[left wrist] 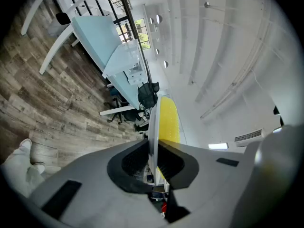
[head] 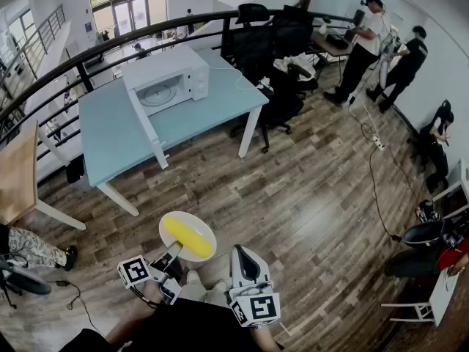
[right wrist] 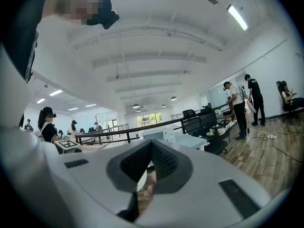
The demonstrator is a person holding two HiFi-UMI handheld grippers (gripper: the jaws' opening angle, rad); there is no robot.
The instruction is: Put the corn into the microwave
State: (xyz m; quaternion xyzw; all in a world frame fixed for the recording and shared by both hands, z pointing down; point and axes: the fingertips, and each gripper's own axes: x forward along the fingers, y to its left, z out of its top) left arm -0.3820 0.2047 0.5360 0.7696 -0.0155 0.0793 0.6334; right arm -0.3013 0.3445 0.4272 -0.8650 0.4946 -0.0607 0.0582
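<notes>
1. Away from the worktop [head: 110, 134], head view: the left gripper [head: 173, 252] pinches one edge of a white plate [head: 199, 223] held over the wooden floor [head: 293, 196], with the corn [head: 187, 237] lying loose across it. The microwave [head: 168, 79] stands well apart on the worktop, and its door [head: 150, 134] hangs open past the worktop's edge. The right gripper [head: 242, 254] is beside the plate and carries nothing. The main risk appears to be the cob: nothing pins it, so any tilt of the plate on the way over could roll it onto the floor.

2. Left gripper view: the jaws are narrow and clamped on the plate's rim [left wrist: 153, 127], which is seen edge-on, with the corn [left wrist: 169, 122] on one face of it. A grip on the rim alone looks thin. The weight sits beyond the jaws, so the plate could swivel or slip if the hand jerks.

3. Right gripper view: the jaws of the right gripper [right wrist: 151, 158] are drawn together with nothing between them. They point level toward the microwave [right wrist: 159, 134] across the room. Since this gripper gives the plate no support, the left one takes the whole load. The open door could also catch the plate's edge on entry if the approach is not square to the opening.
</notes>
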